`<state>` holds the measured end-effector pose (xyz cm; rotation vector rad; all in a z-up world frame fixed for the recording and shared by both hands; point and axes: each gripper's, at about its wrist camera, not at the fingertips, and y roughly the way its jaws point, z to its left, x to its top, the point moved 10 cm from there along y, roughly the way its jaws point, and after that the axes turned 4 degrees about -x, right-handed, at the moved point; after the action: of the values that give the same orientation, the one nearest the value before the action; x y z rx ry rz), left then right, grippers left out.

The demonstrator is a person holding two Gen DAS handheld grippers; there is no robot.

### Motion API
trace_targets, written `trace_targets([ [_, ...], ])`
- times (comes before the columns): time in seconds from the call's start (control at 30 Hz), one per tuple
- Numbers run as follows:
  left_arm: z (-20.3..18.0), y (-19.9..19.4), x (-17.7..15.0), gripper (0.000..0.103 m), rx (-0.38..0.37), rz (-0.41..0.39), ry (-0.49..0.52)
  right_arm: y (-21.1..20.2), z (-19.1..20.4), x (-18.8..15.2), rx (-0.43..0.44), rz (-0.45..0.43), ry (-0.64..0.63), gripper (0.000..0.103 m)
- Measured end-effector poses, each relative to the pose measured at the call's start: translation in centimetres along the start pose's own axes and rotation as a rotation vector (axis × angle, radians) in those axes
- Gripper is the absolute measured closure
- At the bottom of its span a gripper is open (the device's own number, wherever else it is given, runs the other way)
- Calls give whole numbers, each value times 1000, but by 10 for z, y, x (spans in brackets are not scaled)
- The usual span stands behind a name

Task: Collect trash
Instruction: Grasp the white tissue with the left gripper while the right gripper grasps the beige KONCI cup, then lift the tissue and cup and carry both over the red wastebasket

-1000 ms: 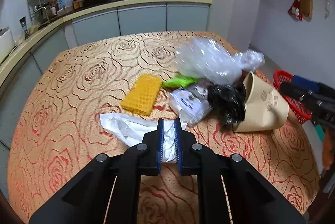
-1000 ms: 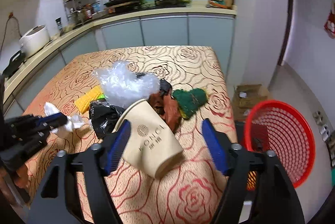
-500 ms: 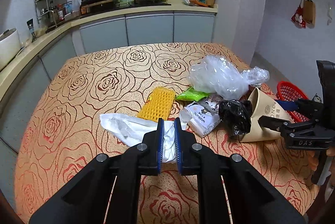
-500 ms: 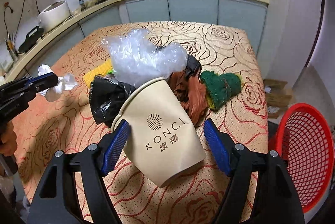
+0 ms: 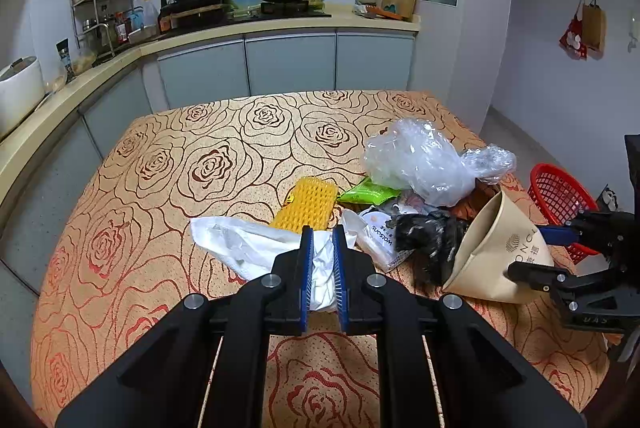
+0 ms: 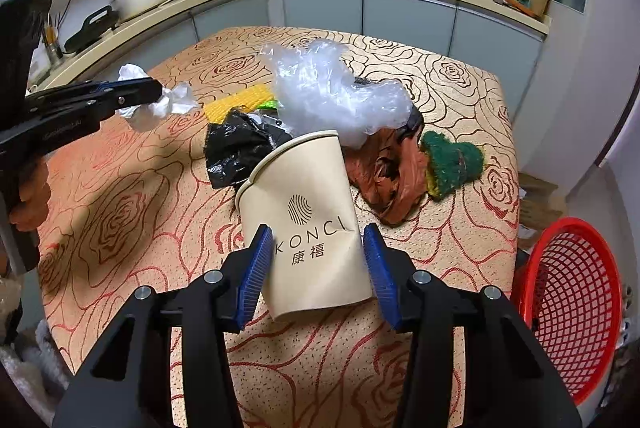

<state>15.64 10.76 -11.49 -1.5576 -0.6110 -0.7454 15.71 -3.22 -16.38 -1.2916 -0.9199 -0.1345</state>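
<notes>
My left gripper (image 5: 320, 252) is shut on a crumpled white plastic bag (image 5: 244, 248) and holds it lifted off the rose-patterned table (image 5: 160, 187); the bag also shows in the right wrist view (image 6: 160, 103). My right gripper (image 6: 316, 260) is open, its fingers on either side of a beige paper cup (image 6: 308, 224) lying on its side; it also shows in the left wrist view (image 5: 500, 252). Behind the cup lies a trash pile: a clear plastic bag (image 6: 332, 95), a black bag (image 6: 236, 147), a brown bag (image 6: 392, 167), a green scourer (image 6: 452, 163) and a yellow mesh pad (image 5: 308, 203).
A red mesh basket (image 6: 572, 308) stands on the floor past the table's right edge. A green wrapper (image 5: 368, 191) and a white packet (image 5: 376, 236) lie in the pile. Kitchen counters with cookware run along the back and left walls.
The right gripper has moved in around the paper cup and narrowed its opening. The left gripper has risen, still holding the white bag.
</notes>
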Motion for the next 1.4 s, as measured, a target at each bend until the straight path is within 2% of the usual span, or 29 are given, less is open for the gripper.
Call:
trace_targets([
  [0.13,1,-4,1,94,2,-9,-3,2,1,3,39,12,21,57],
  [0.2,4,-7,2,94,10,-16,-5,0,8,4,52,11,-2,62],
  [0.3,9,-11,3,94,27,-24,-4,-8,18,4,40,4,-58,66],
  [0.43,14,-14,3,94,38,-31,-7,-24,31,7,35,-27,-117,67],
  [0.6,14,-16,4,94,28,-38,-15,-23,46,8,29,-14,-167,67],
  [0.77,13,-21,2,93,22,-46,-16,-6,52,7,38,22,-156,67],
  [0.87,17,-24,1,93,27,-48,-21,1,48,11,54,29,-84,66],
  [0.97,21,-26,1,93,30,-52,-28,8,50,12,128,43,-27,63],
  [1.07,23,-29,2,93,31,-58,-32,17,55,9,189,80,4,51],
  [1.2,25,-31,2,93,33,-61,-36,23,60,8,223,88,14,51],
  [1.4,29,-35,3,93,44,-67,-38,11,60,12,206,53,6,67],
])
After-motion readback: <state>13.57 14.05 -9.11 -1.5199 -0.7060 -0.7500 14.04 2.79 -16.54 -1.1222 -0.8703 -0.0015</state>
